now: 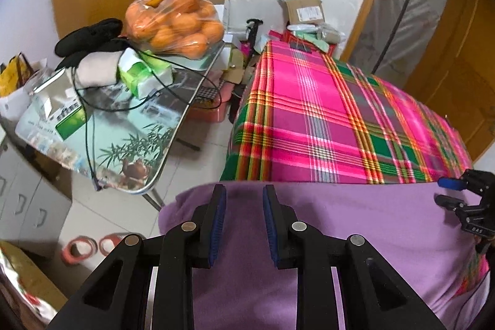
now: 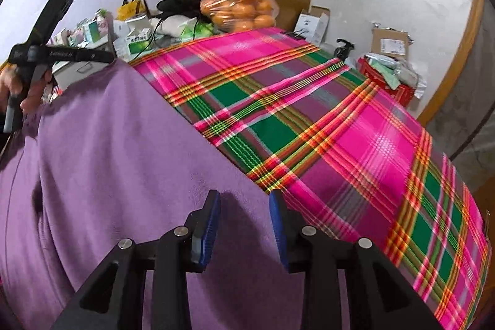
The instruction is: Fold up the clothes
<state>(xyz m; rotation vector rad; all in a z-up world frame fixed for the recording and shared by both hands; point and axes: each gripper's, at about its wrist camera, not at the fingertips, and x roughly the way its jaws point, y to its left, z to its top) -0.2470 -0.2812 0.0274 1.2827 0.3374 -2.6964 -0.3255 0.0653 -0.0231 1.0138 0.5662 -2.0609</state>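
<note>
A purple garment (image 1: 355, 221) lies spread on the near part of a surface covered by a pink and green plaid cloth (image 1: 324, 119). My left gripper (image 1: 244, 194) hovers open just over the garment's far edge near its left end, nothing between its blue pads. In the right wrist view the same purple garment (image 2: 123, 160) fills the lower left. My right gripper (image 2: 244, 200) stands open above the garment's far edge, right where it meets the plaid cloth (image 2: 340, 129). The right gripper's tips (image 1: 448, 190) show at the far right of the left wrist view.
A glass-topped side table (image 1: 123, 144) at the left carries a bag of oranges (image 1: 176, 20), boxes, dark cloth and cables. Cardboard boxes (image 1: 304, 10) and packets lie beyond the plaid surface. Tape rolls (image 1: 80, 246) sit on the tiled floor. A hand (image 2: 27, 92) holds the left gripper.
</note>
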